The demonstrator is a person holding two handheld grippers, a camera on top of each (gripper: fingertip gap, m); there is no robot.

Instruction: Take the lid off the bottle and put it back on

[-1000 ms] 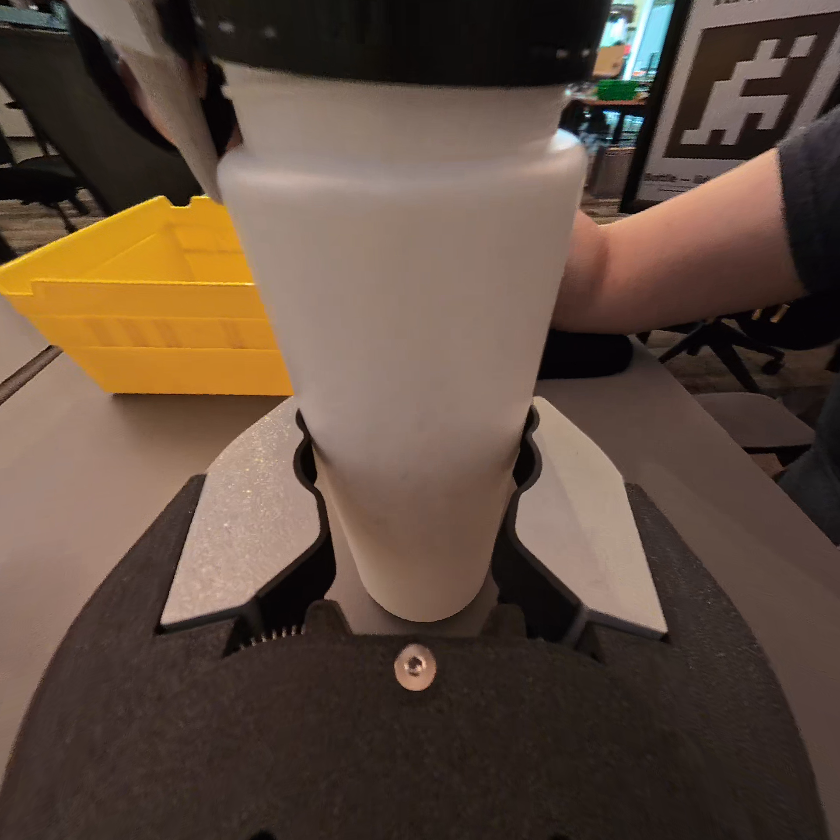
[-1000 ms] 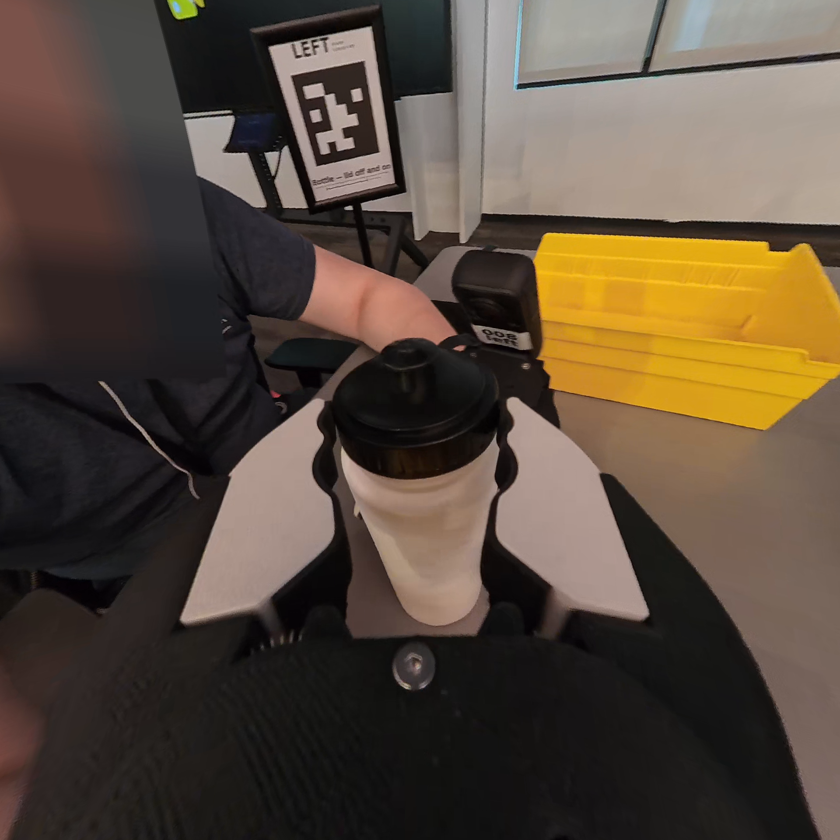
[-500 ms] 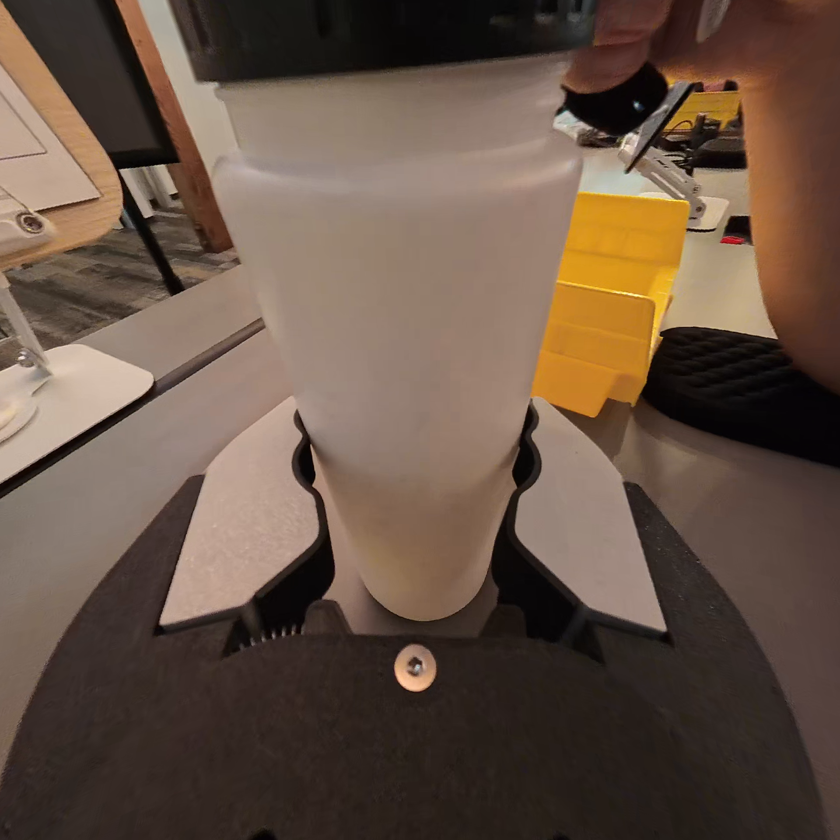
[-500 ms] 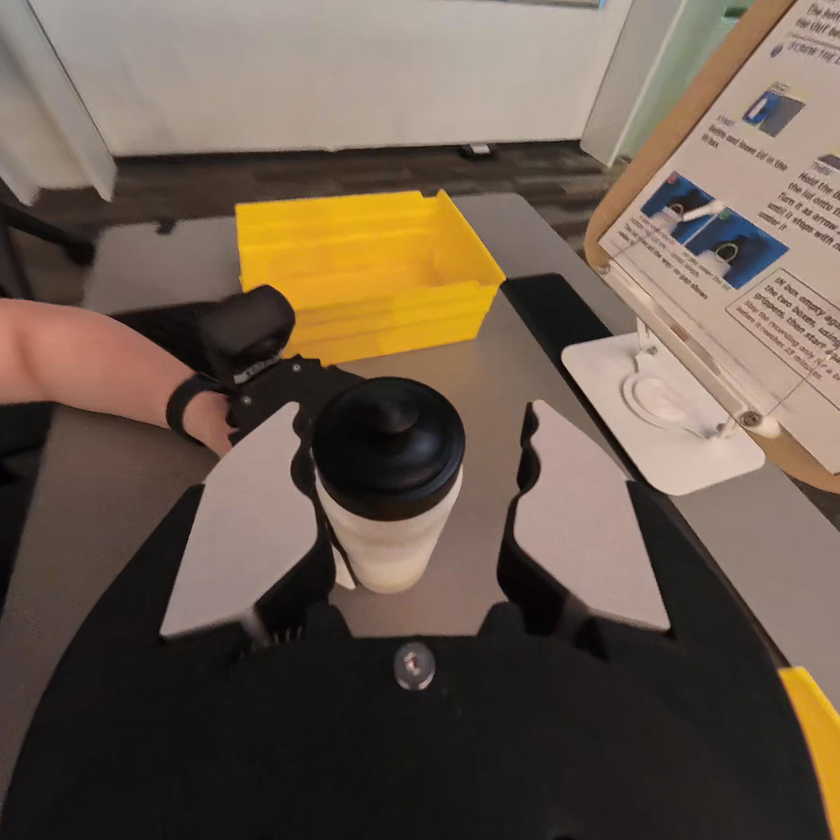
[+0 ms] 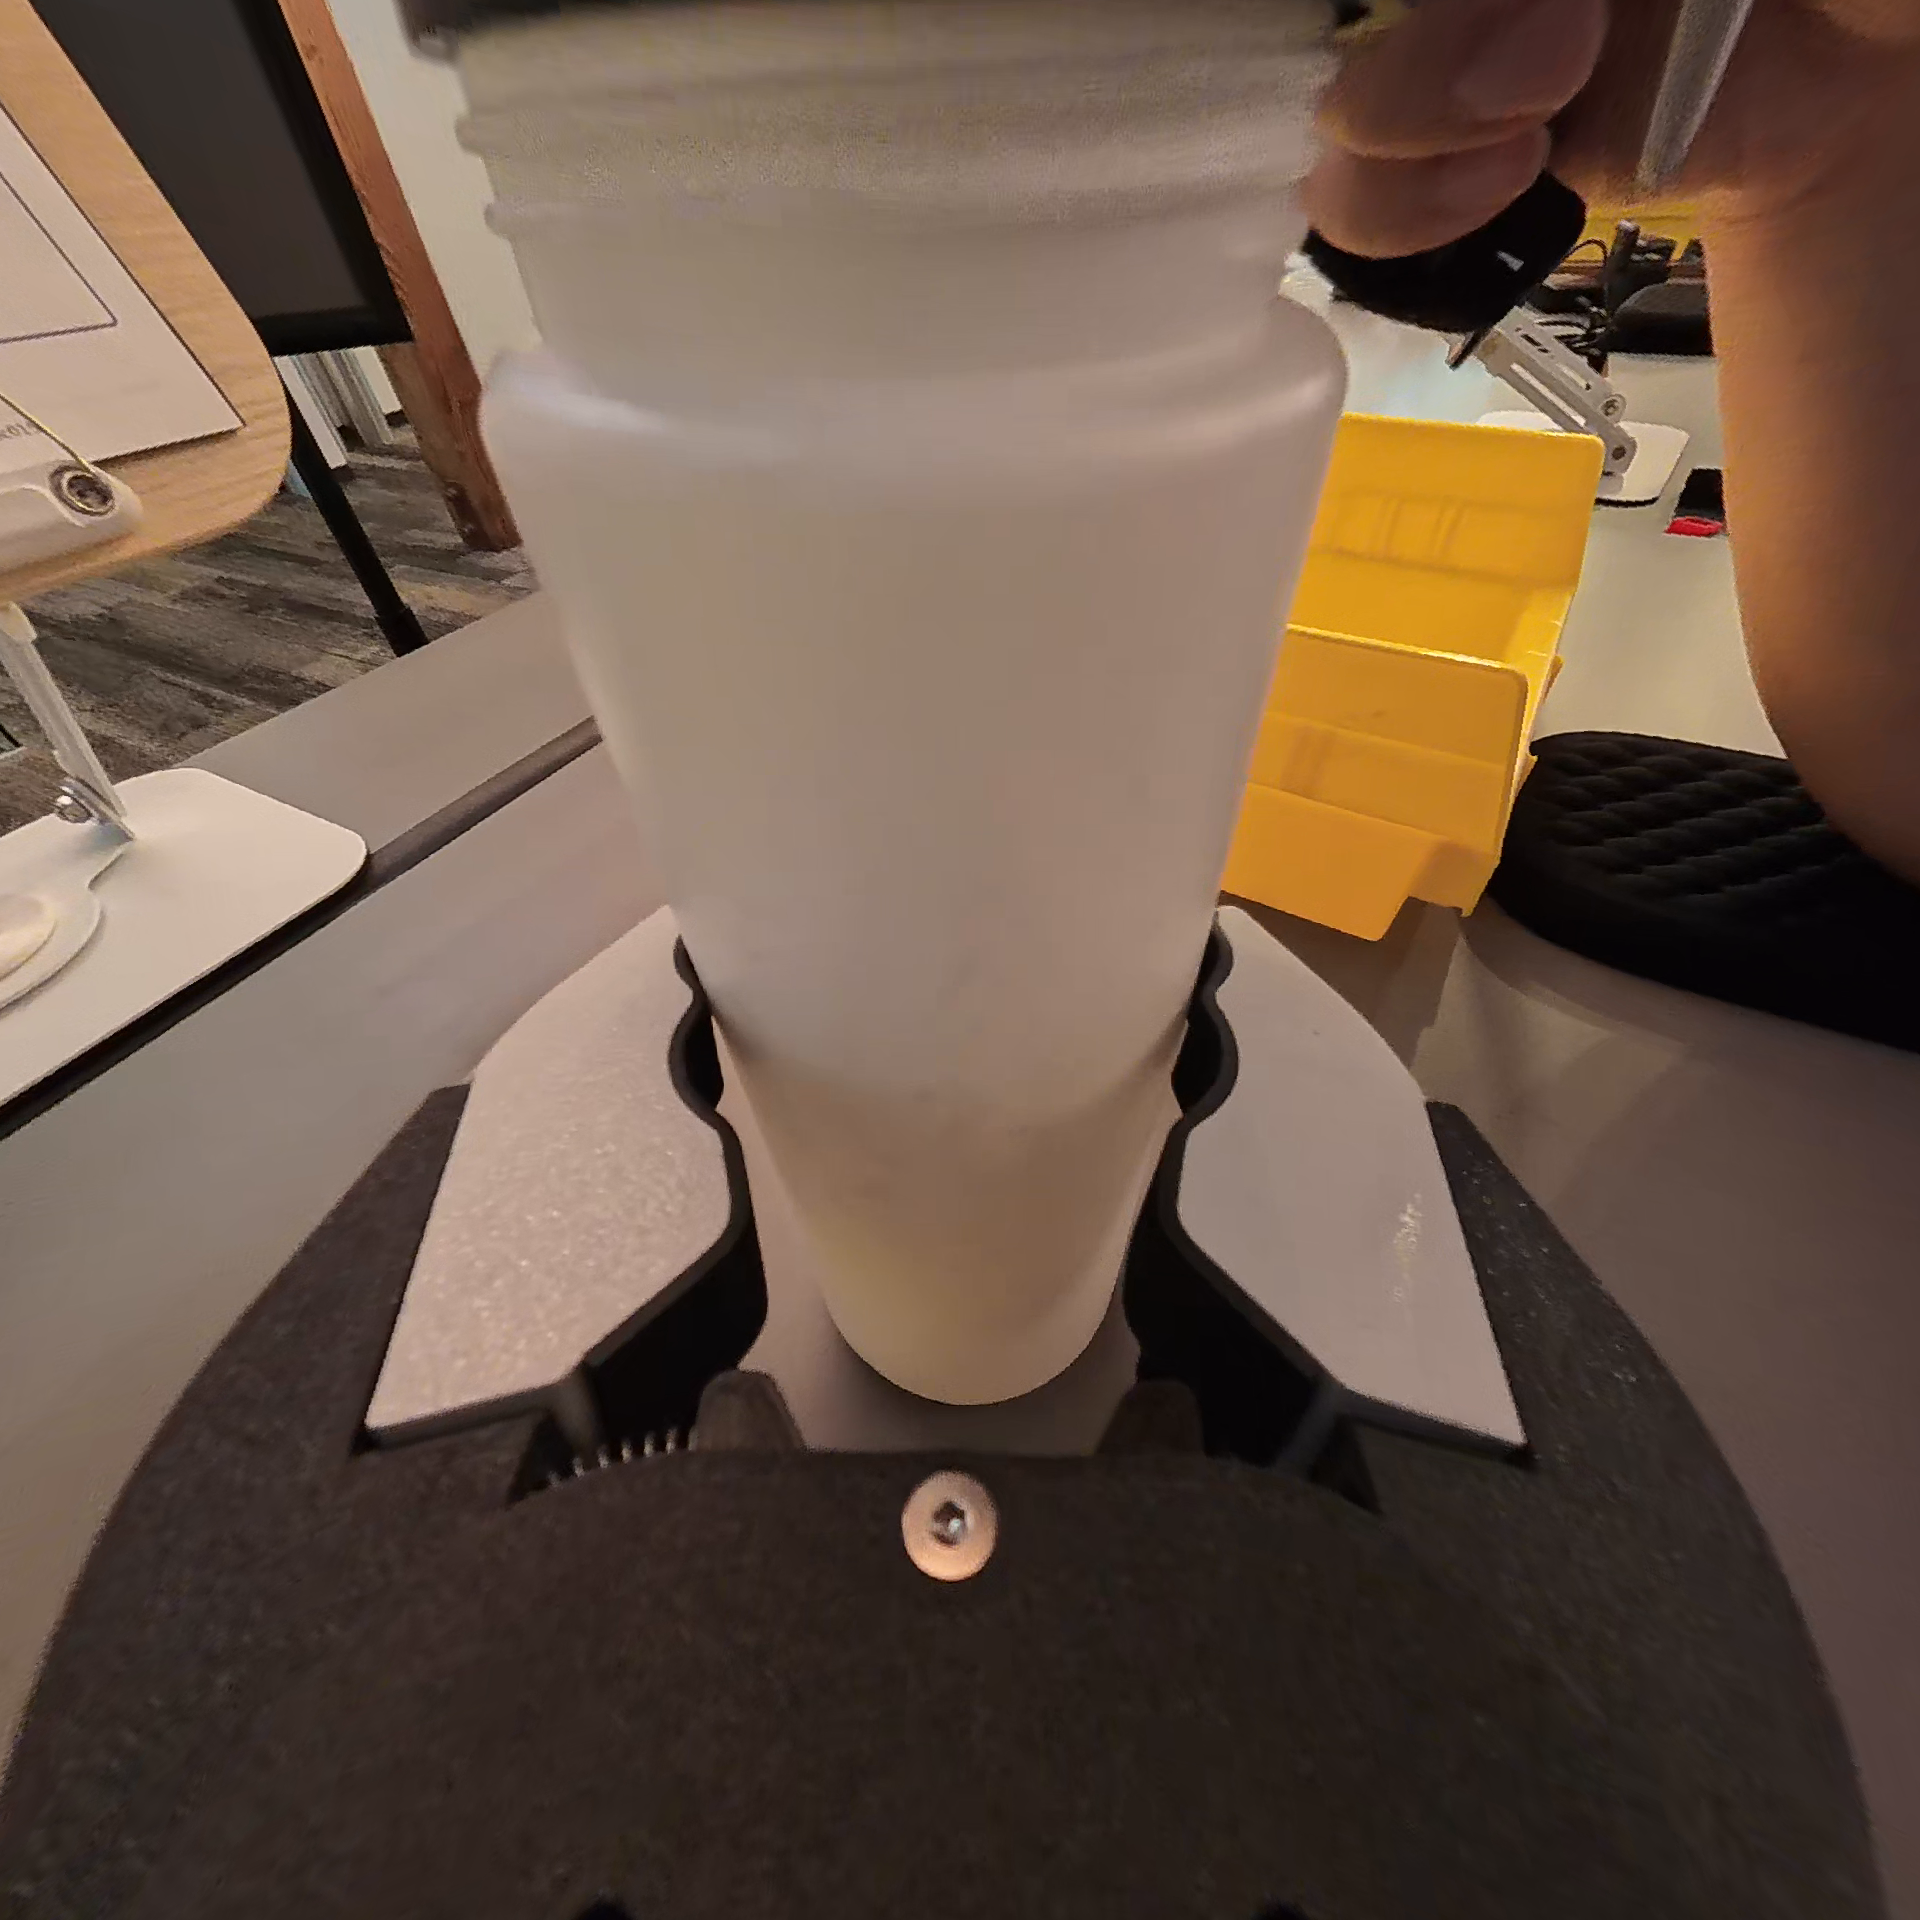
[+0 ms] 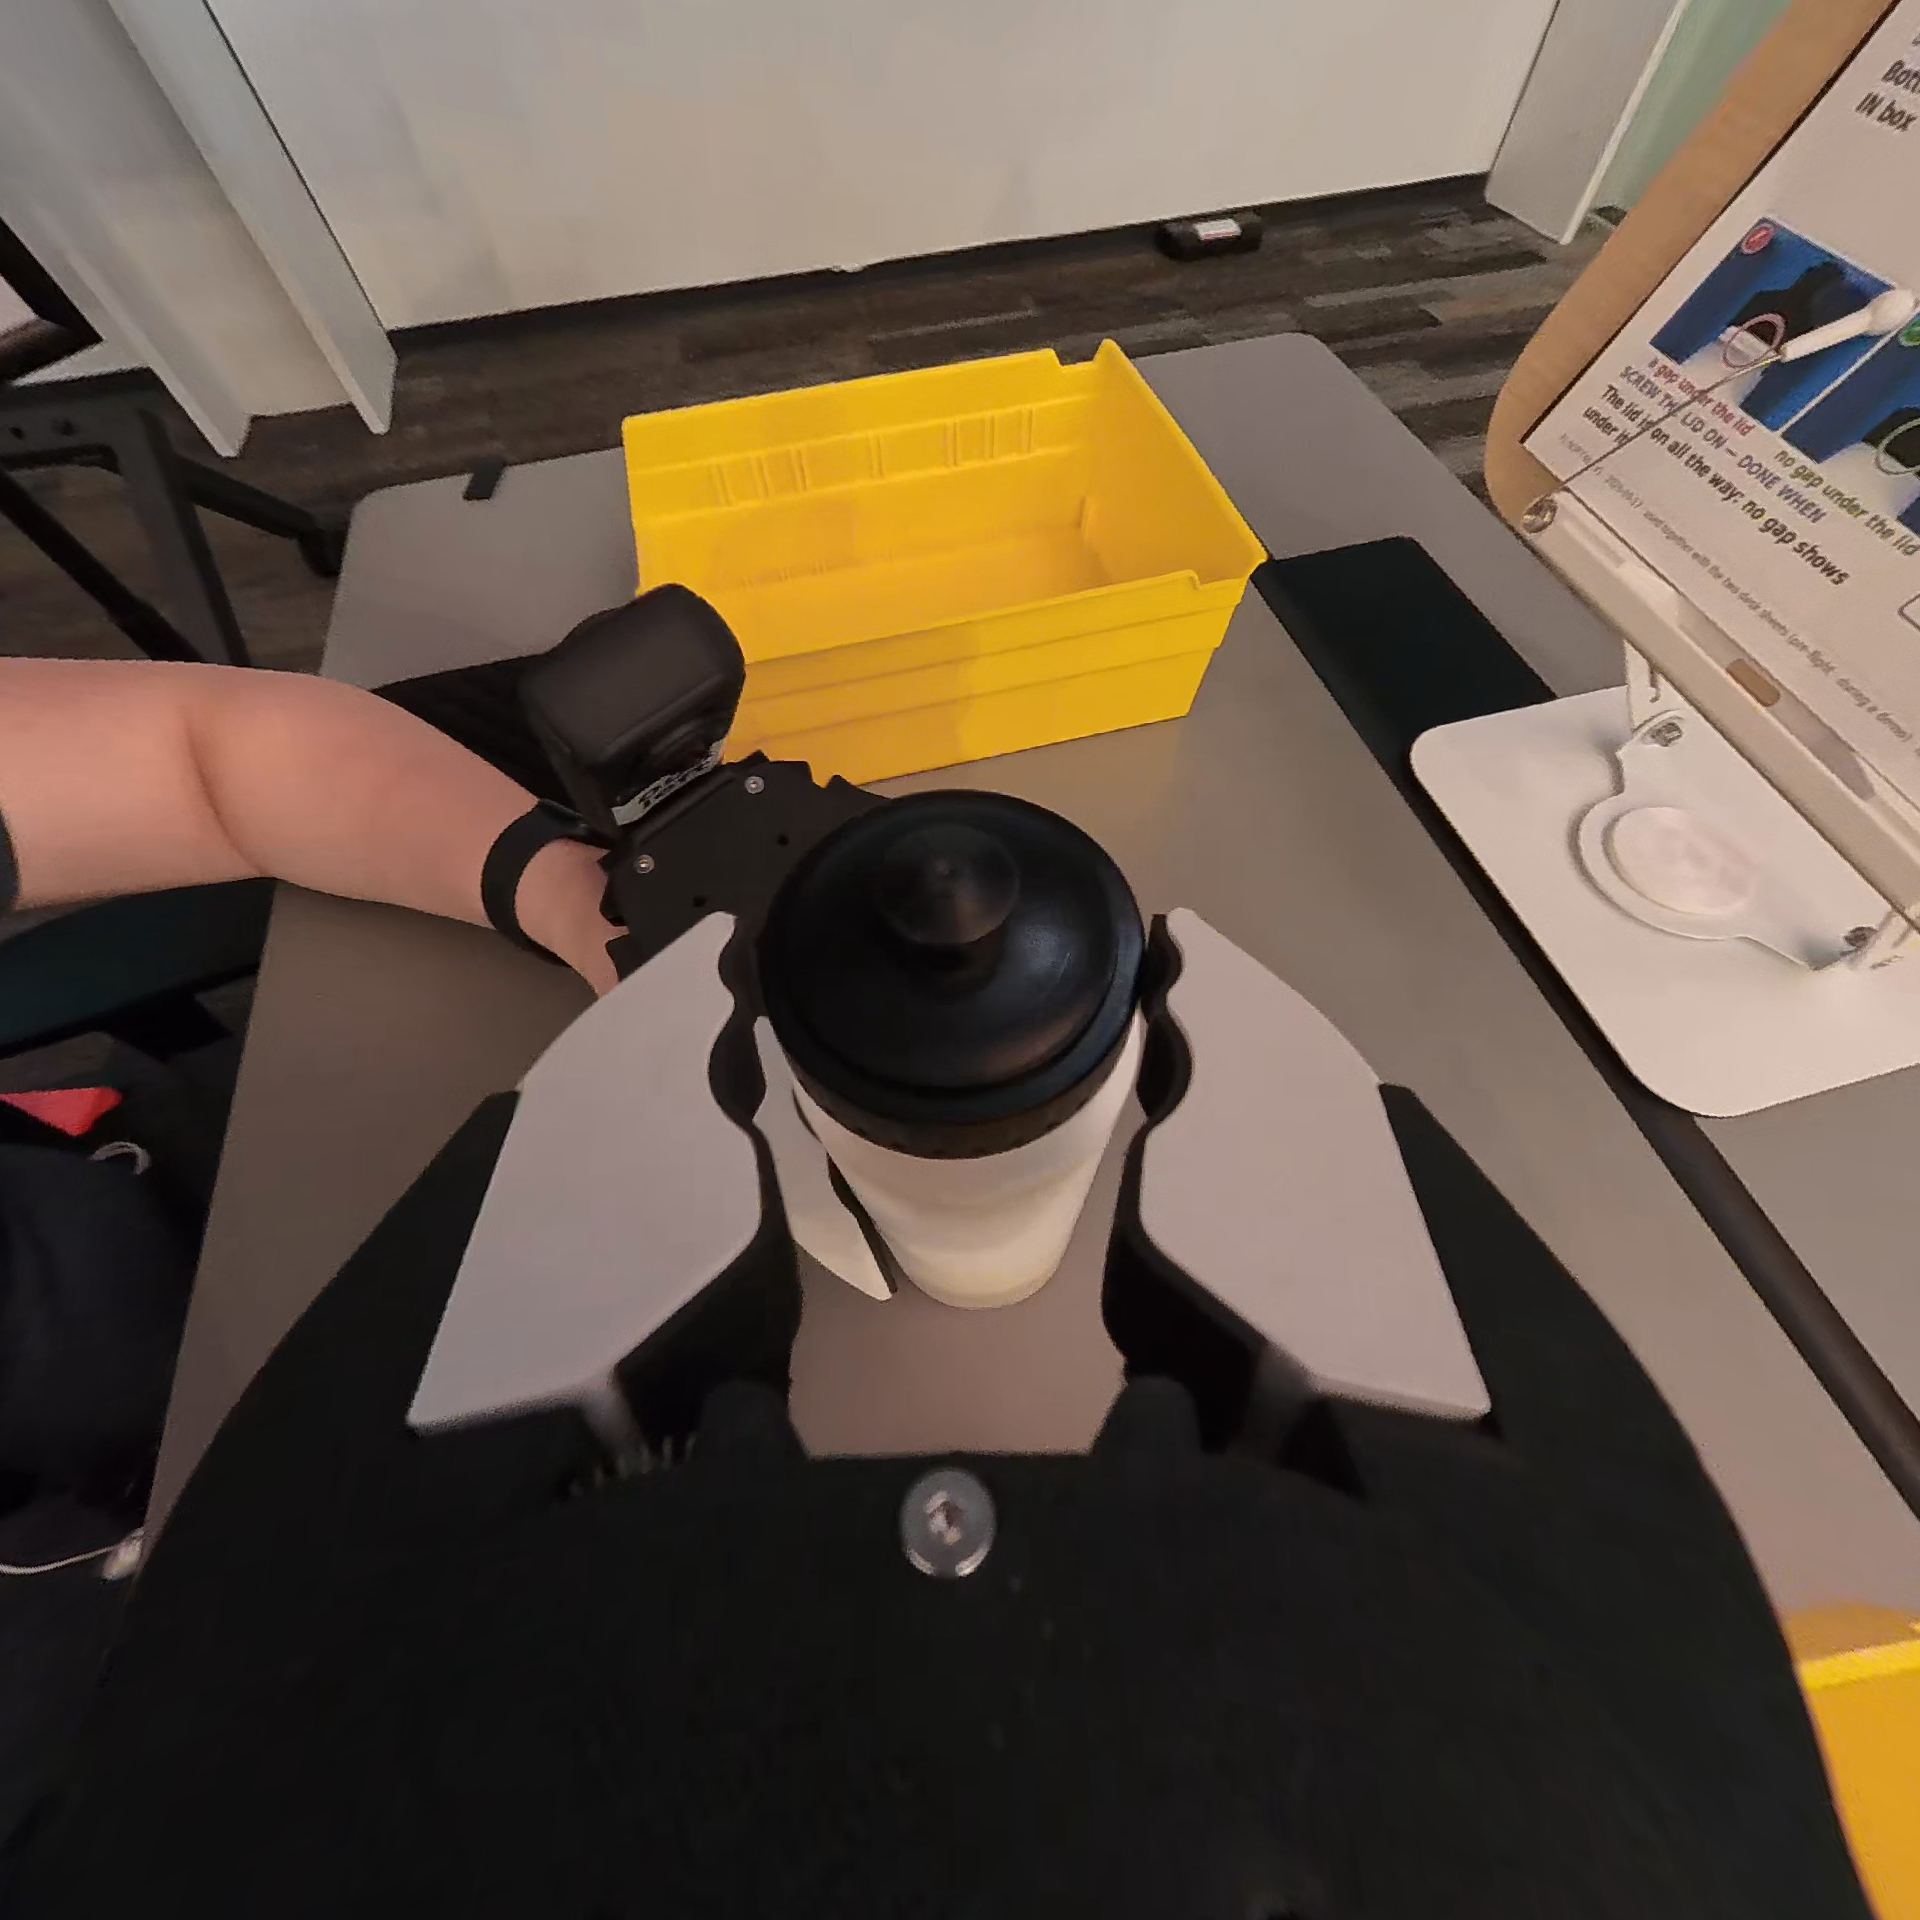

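The white, translucent bottle [image 5: 914, 727] stood upright on the grey counter [image 6: 1299, 862]. Its round black lid [image 6: 945, 956], with a knob-like spout on top, sat raised over the neck, so that the screw threads [image 5: 883, 135] beneath its rim were bare.

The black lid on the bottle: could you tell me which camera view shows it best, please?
The right wrist view: it looks down on the whole black lid, spout included, sitting atop the white bottle between the right gripper's fingers. The left wrist view shows only the lid's bottom rim at the frame's top edge, above exposed neck threads.
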